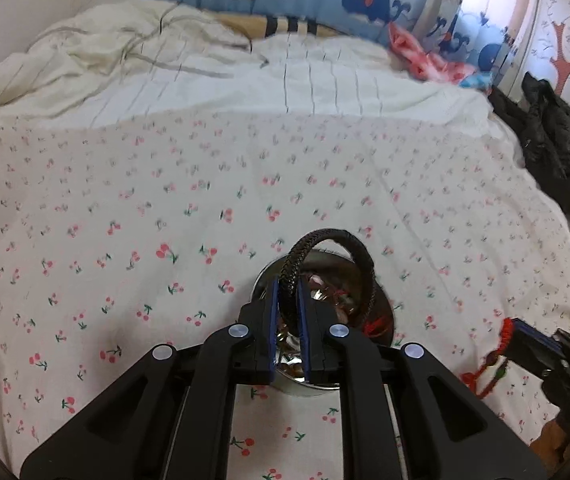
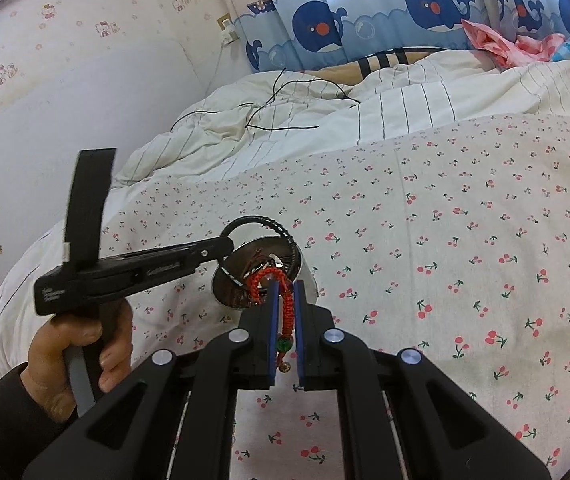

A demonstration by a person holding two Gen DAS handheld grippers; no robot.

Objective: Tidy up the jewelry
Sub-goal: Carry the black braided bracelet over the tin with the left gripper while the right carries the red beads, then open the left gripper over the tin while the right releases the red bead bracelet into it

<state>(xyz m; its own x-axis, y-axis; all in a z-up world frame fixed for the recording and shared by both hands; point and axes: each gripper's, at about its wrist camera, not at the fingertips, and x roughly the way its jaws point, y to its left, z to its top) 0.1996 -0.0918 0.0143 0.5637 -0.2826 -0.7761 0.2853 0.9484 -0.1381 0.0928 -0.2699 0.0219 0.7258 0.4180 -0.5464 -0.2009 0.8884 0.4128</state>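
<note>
My left gripper (image 1: 287,286) is shut on a black braided leather bracelet (image 1: 327,240) and holds its loop just above a shiny metal bowl (image 1: 317,388) on the cherry-print bedsheet. The bowl holds other small jewelry. In the right wrist view my right gripper (image 2: 287,286) is shut on a red woven bracelet (image 2: 285,308) with a green bead, at the near rim of the same bowl (image 2: 225,292). The left gripper (image 2: 225,246) comes in from the left there, with the black bracelet (image 2: 269,222) over the bowl. The right gripper (image 1: 525,332) with the red bracelet (image 1: 499,356) shows at the right of the left wrist view.
The cherry-print sheet (image 2: 465,240) spreads wide to the right and far side. A rumpled striped duvet (image 1: 145,60) with a black cable (image 2: 285,120) lies at the back. A black jacket (image 1: 549,136) hangs at the bed's right edge. Whale curtains (image 2: 365,12) stand behind.
</note>
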